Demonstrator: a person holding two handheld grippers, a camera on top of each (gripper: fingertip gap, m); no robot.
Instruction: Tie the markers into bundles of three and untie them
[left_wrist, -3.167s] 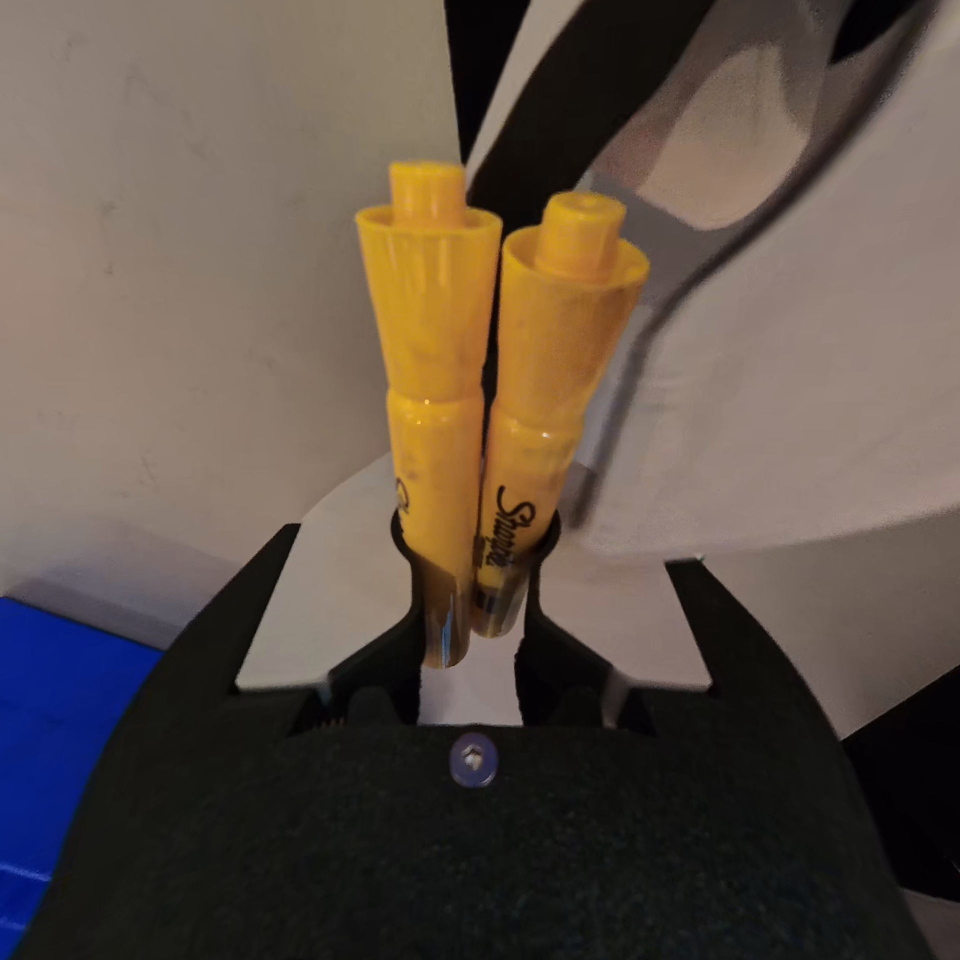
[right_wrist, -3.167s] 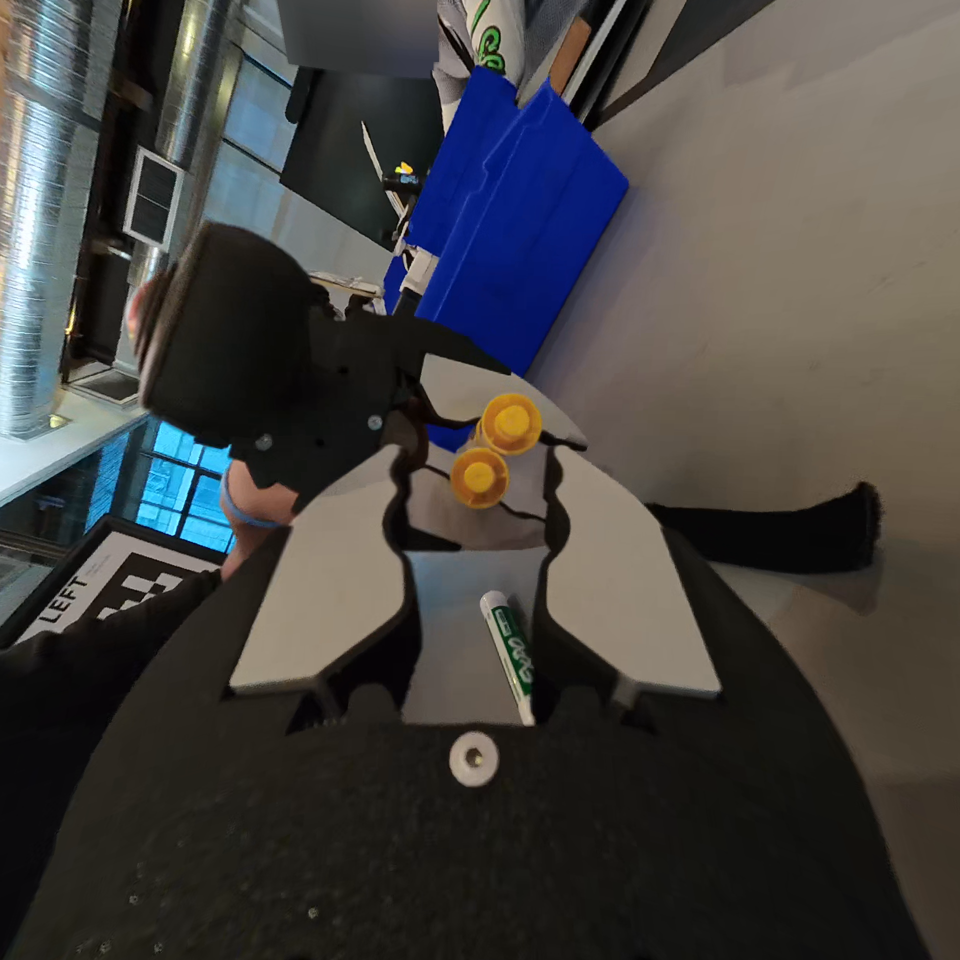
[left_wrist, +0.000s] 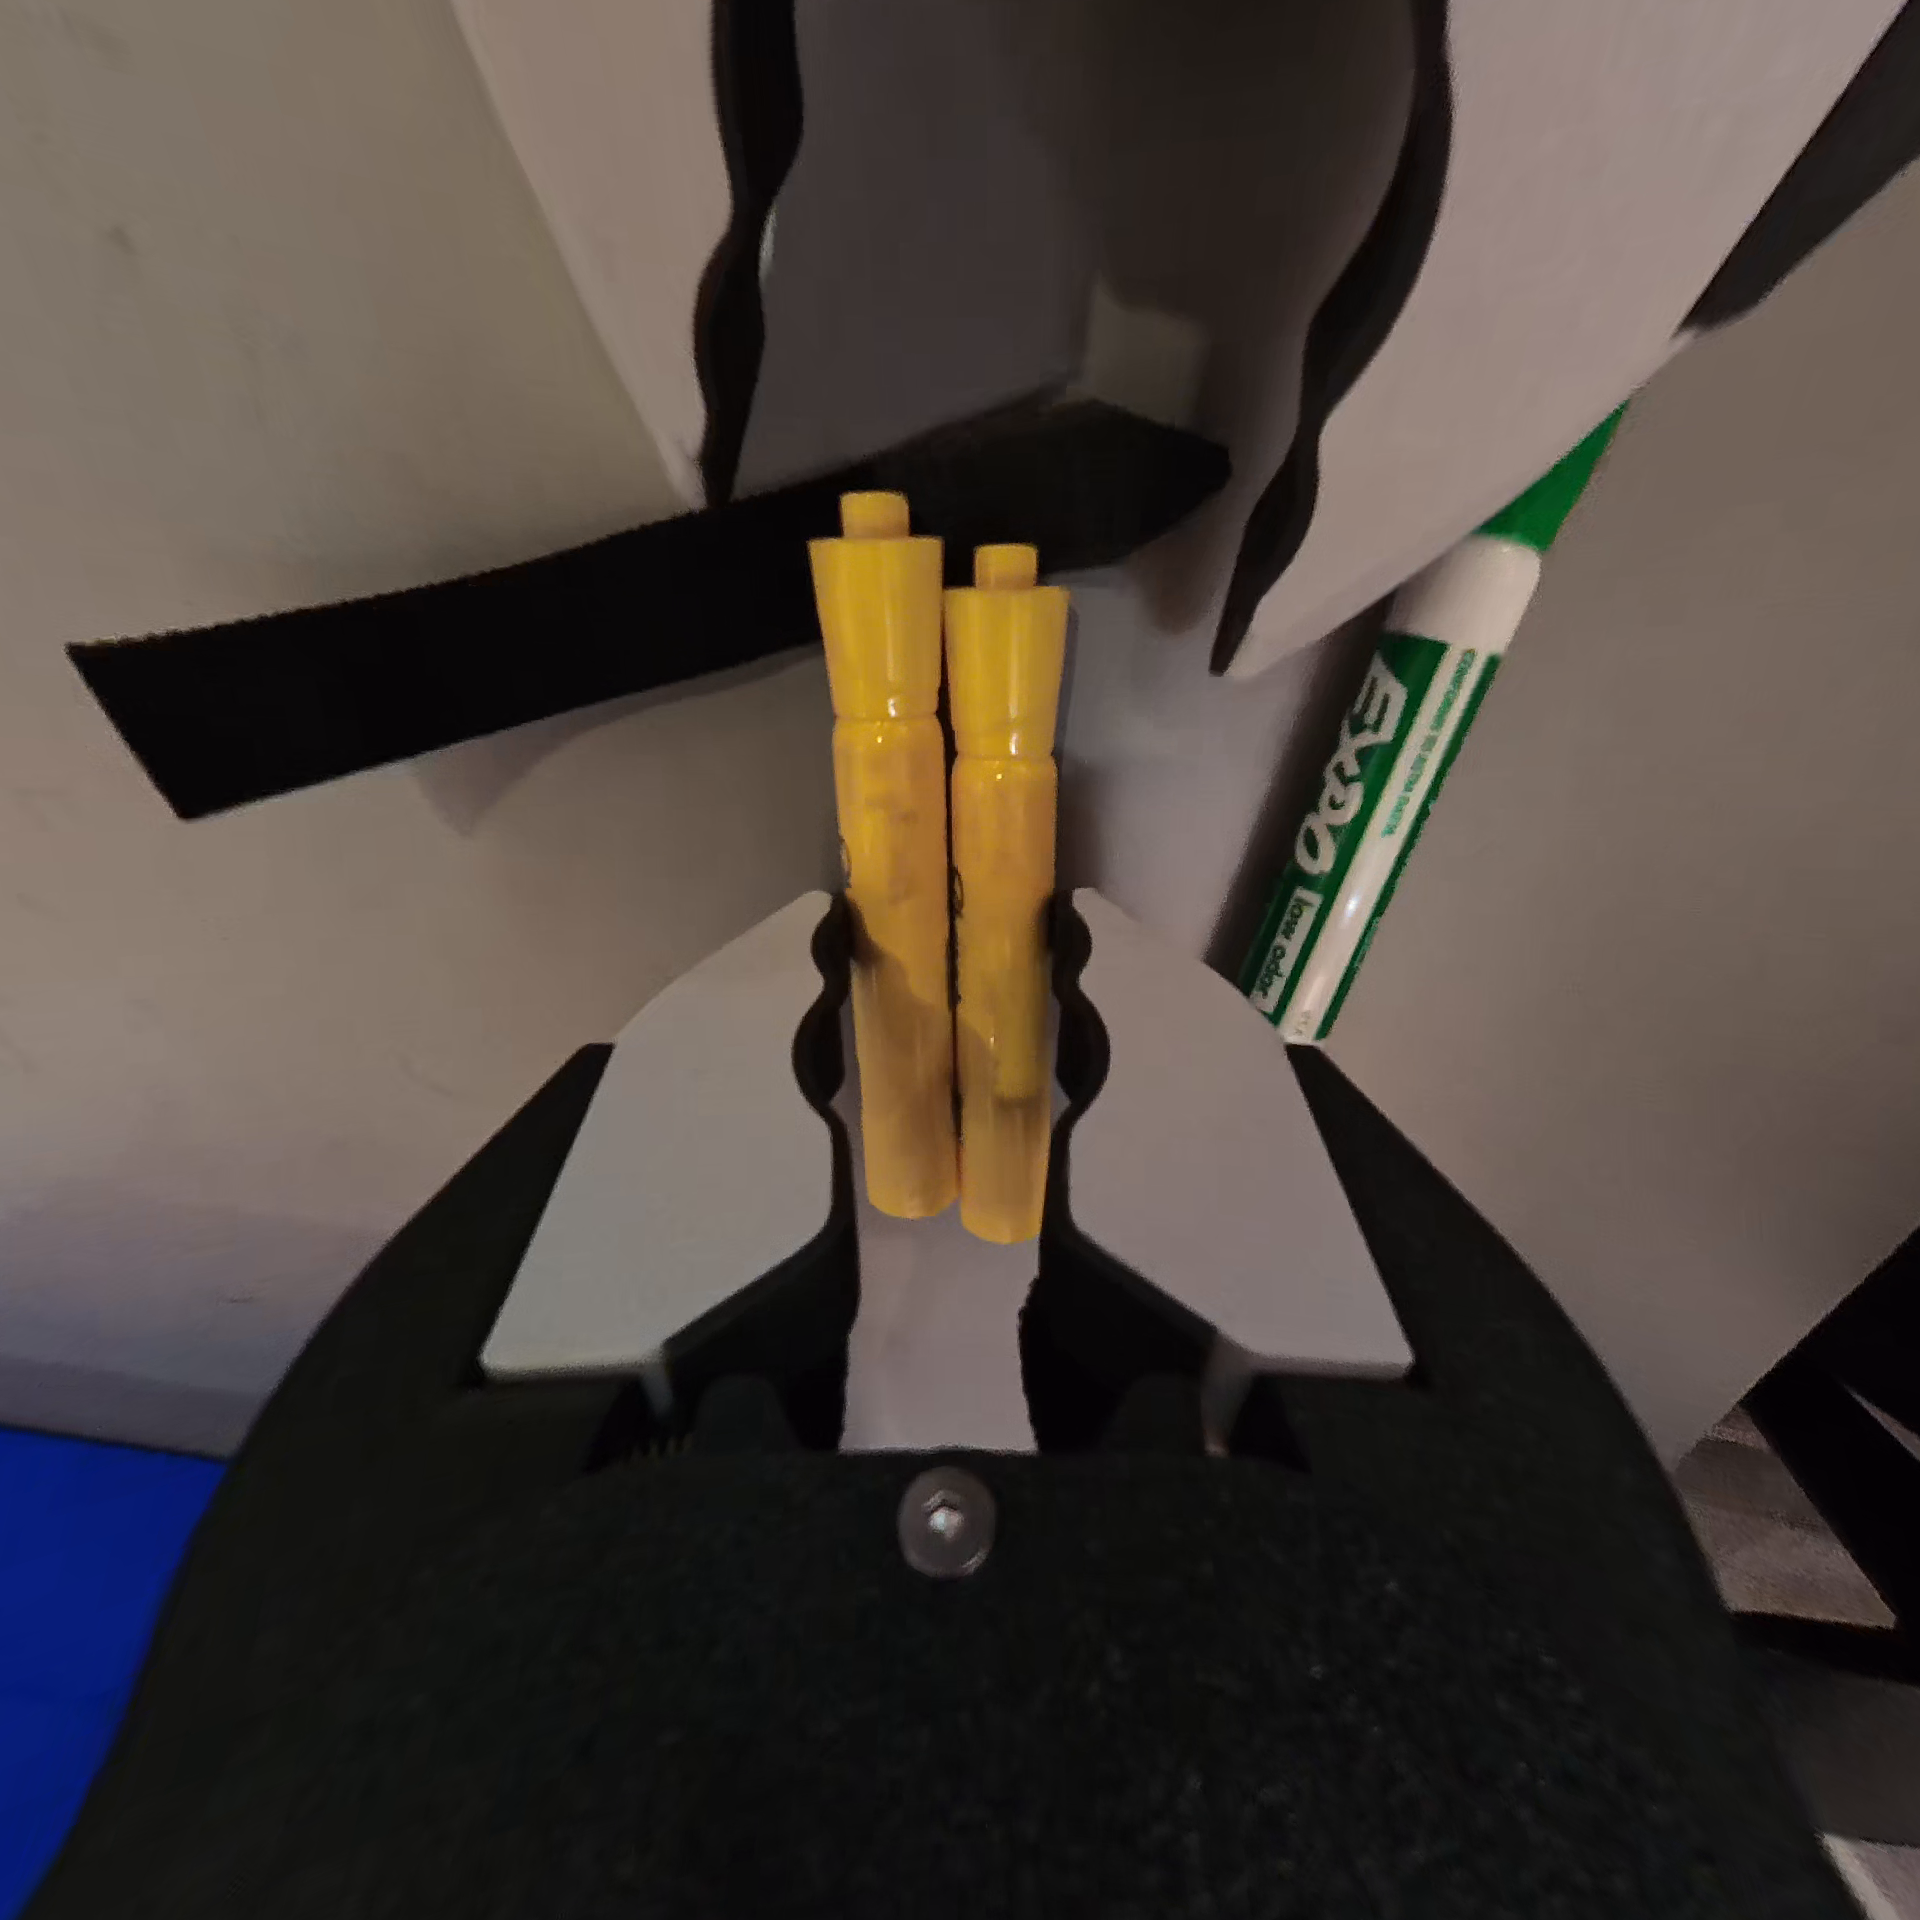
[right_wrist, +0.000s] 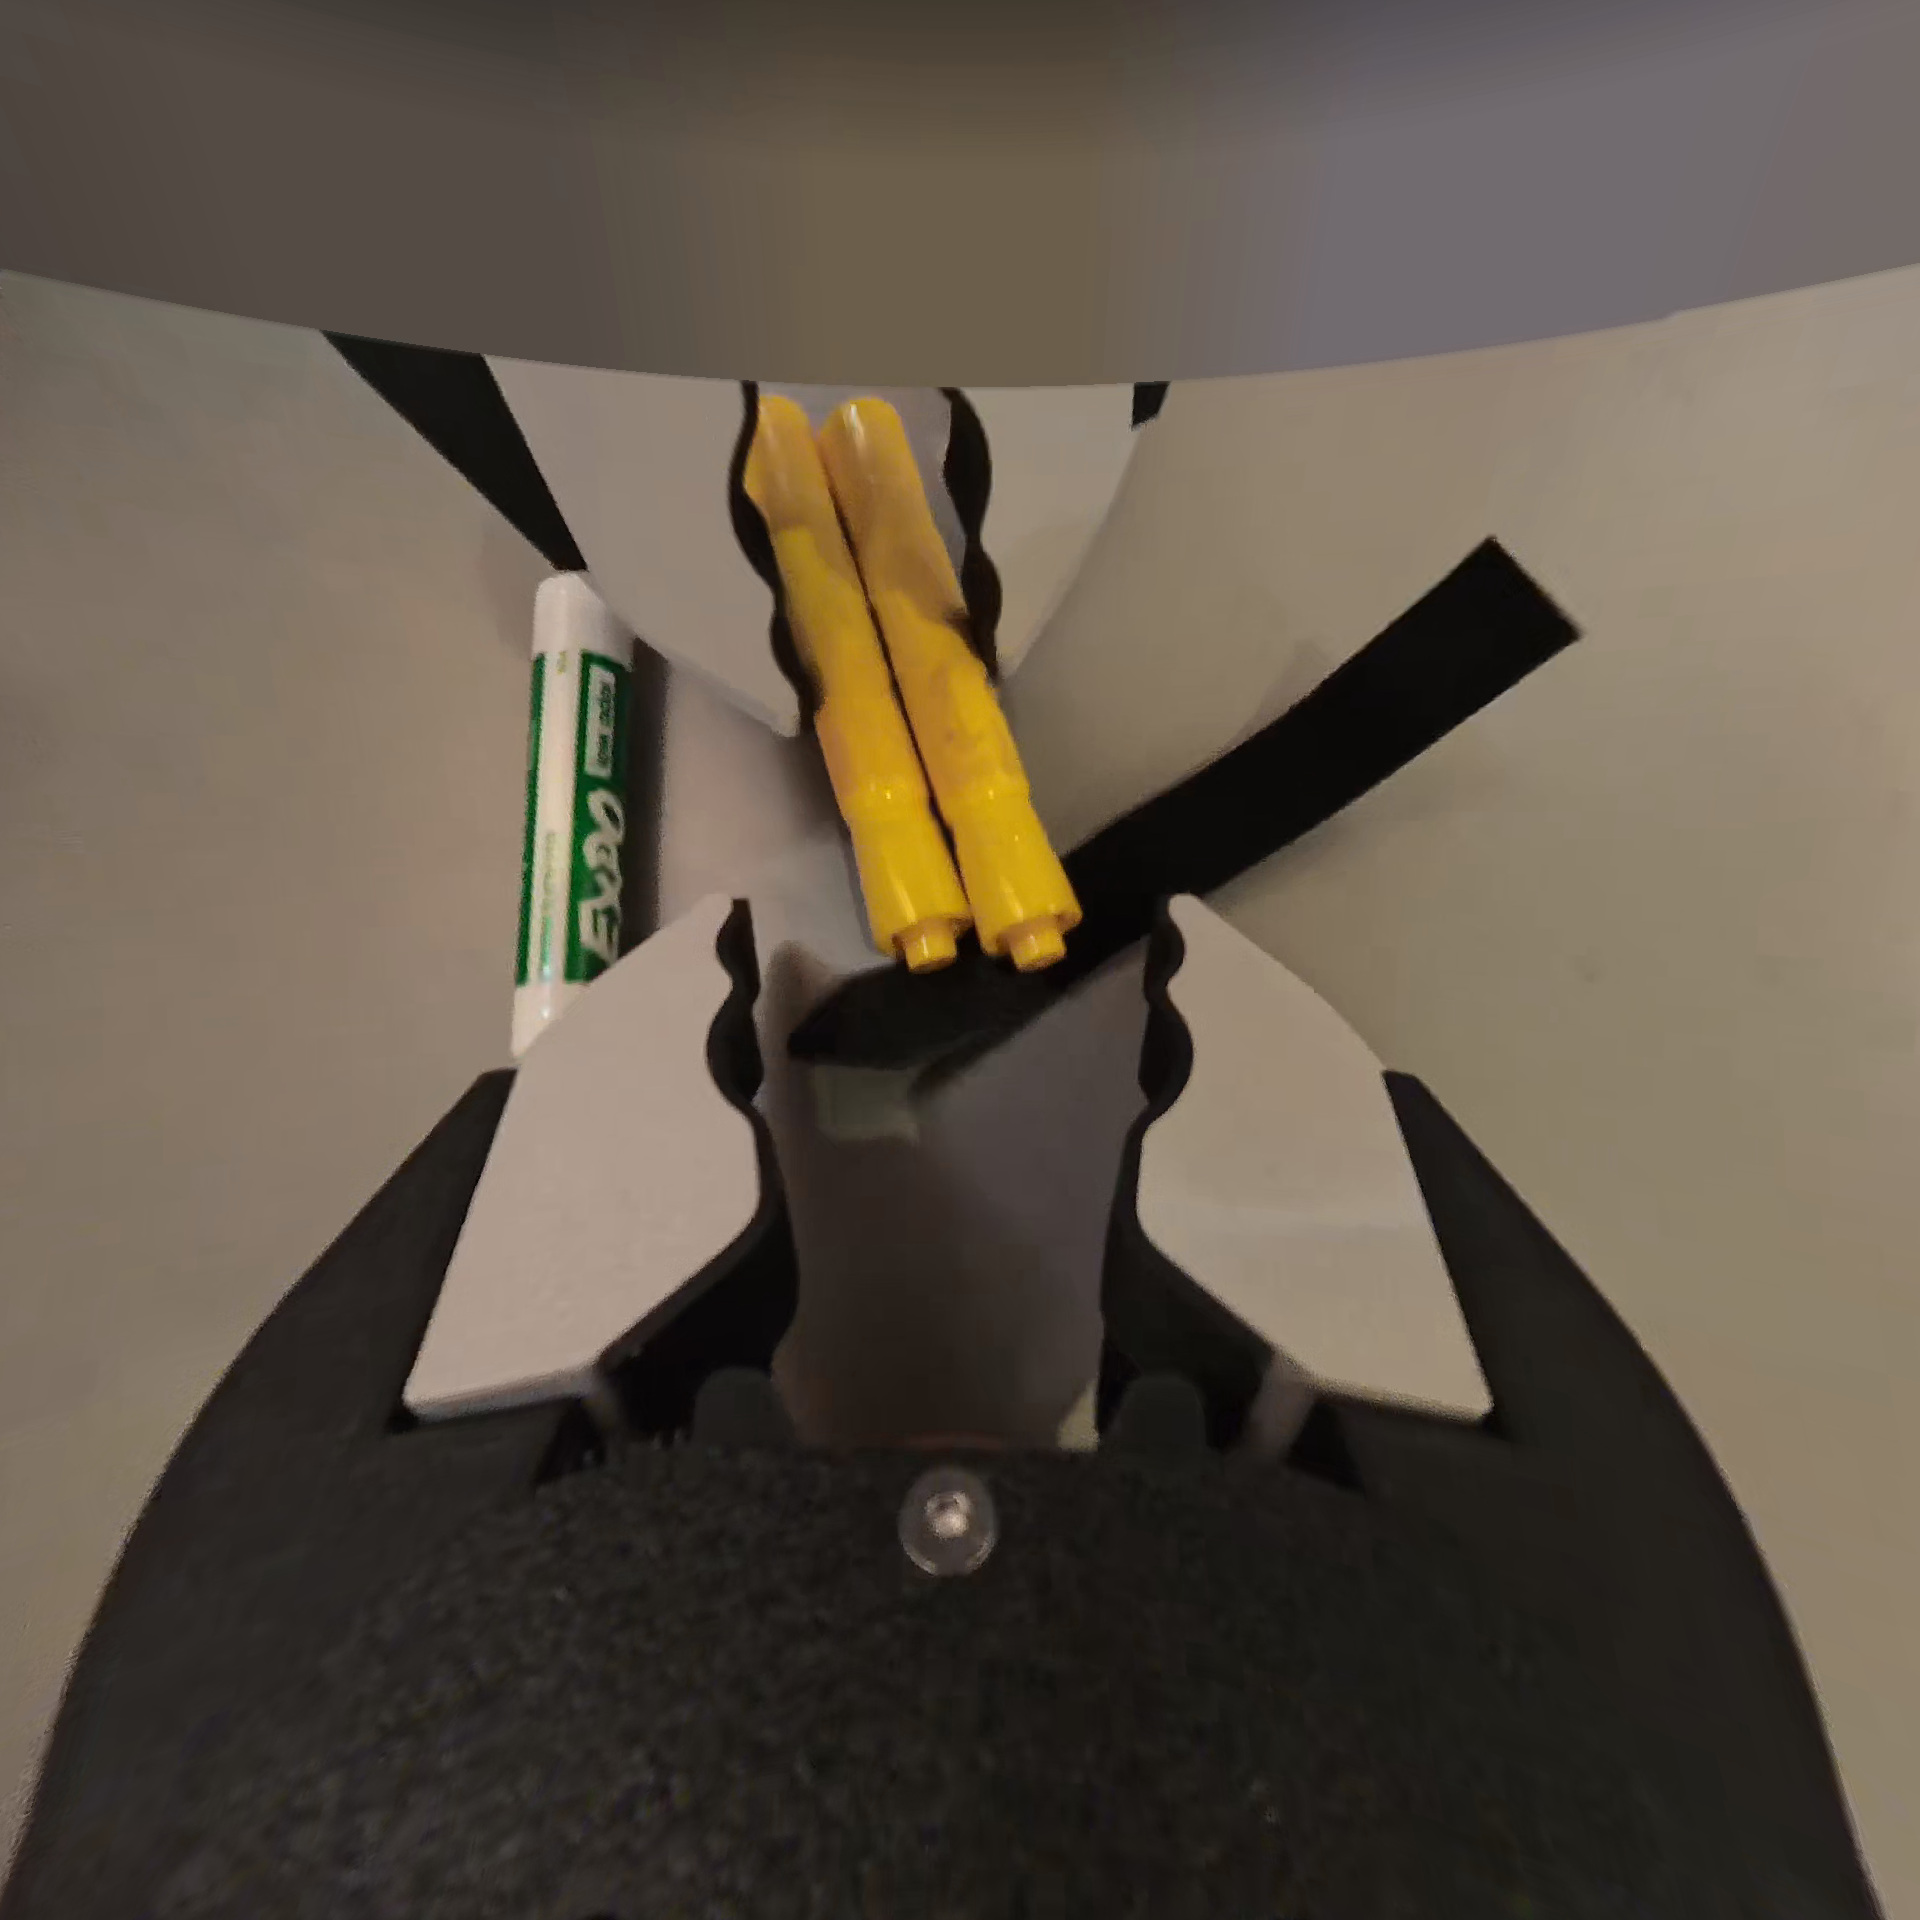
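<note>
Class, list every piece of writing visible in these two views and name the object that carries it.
Green-and-white marker: a large printed brand label and smaller lines run along its barrel; the wording is not copied here.
Yellow markers: traces of dark print where the left gripper clamps them, too hidden to read.
Black strap: no writing.

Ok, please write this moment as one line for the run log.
left gripper: shut on yellow markers | right gripper: open, over black strap | green marker: on table, apart
</note>
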